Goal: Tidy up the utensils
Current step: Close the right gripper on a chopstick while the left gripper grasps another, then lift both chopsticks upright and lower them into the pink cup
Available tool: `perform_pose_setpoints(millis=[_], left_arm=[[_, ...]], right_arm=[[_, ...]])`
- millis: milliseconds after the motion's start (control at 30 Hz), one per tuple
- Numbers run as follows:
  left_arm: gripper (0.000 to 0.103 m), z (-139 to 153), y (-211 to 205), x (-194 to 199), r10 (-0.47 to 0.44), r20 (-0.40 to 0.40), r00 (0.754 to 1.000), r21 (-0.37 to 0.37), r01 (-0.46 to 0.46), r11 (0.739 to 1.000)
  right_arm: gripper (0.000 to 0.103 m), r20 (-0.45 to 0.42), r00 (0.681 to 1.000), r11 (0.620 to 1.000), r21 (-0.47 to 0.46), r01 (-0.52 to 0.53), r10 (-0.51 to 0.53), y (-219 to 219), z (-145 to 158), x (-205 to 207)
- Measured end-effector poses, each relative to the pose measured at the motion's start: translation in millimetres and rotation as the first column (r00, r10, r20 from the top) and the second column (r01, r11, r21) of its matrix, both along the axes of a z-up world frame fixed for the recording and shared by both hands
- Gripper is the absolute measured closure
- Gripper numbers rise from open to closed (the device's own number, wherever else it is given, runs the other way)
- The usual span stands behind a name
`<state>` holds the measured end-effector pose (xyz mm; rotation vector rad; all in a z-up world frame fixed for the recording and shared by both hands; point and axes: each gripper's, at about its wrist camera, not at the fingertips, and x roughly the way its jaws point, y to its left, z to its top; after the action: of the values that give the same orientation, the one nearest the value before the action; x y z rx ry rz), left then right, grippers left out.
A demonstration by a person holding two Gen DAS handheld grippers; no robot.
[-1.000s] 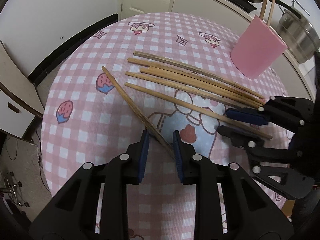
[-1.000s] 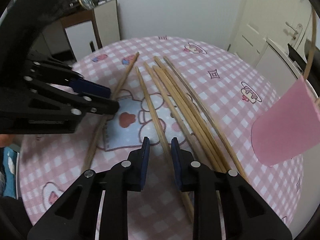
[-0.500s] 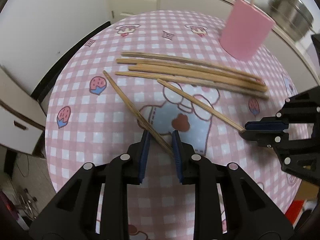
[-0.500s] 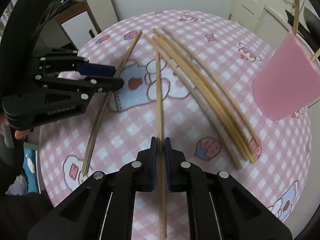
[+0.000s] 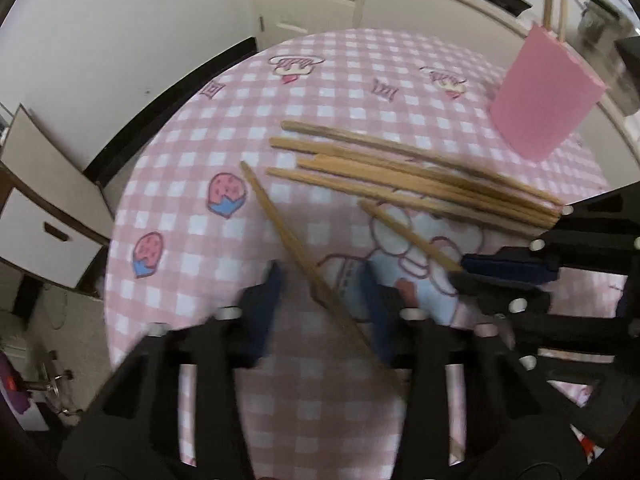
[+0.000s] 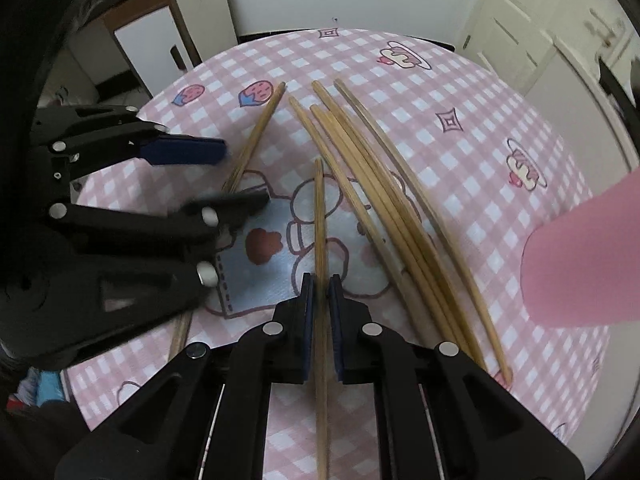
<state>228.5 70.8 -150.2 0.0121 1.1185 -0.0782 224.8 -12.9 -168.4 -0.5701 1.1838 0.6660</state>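
Several wooden chopsticks lie bundled on a round table under a pink checked cloth. My right gripper is shut on one chopstick, which points away from the bundle. My left gripper hovers over a lone slanted chopstick. Its jaws are opening, and the stick runs between them with neither pad touching it. A pink cup at the far right holds two upright chopsticks.
A white drawer cabinet stands left of the table. A counter with a steel pot runs behind the cup. White doors fill the back wall. The two grippers are close together at the near side of the table.
My right gripper closed on one chopstick and swung it out of the row, away from the others. The left gripper stayed over the slanted chopstick.
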Motion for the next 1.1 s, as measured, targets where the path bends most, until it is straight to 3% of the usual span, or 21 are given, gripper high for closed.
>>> perform_pose_setpoints(millis=[67,233,400,567,667,933,1100], left_arm=[[0.087,0,1,-1,0.008,0.011,1.000,-0.004,-0.008,1.000],[0.094,5,7,-6,0.018,0.042,0.999,-0.061,-0.015,0.998],[0.097,28,10,-17,0.021,0.144,0.989,-0.141,0.000,0.990],[0.097,60,8,-35,0.020,0.263,0.965,-0.196,0.033,0.980],[0.097,85,6,-52,0.025,0.366,0.930,-0.250,0.072,0.966],[0.097,134,-16,-66,0.007,0.526,0.851,-0.305,0.181,0.935],[0.097,159,-33,-61,-0.018,0.583,0.812,-0.297,0.234,0.926]], right_arm=[[0.099,0.027,0.999,1.000,-0.013,-0.016,0.017,2,0,-5],[0.099,0.064,0.998,0.997,0.083,0.000,-0.006,-10,5,-8],[0.099,0.142,0.988,0.973,0.229,0.019,-0.053,-31,39,-20],[0.099,0.232,0.966,0.934,0.355,0.027,-0.116,-52,76,-34],[0.099,0.281,0.948,0.911,0.412,0.019,-0.147,-62,95,-45],[0.099,0.410,0.876,0.848,0.529,-0.001,-0.255,-94,152,-57],[0.099,0.538,0.766,0.826,0.564,-0.016,-0.353,-109,180,-58]])
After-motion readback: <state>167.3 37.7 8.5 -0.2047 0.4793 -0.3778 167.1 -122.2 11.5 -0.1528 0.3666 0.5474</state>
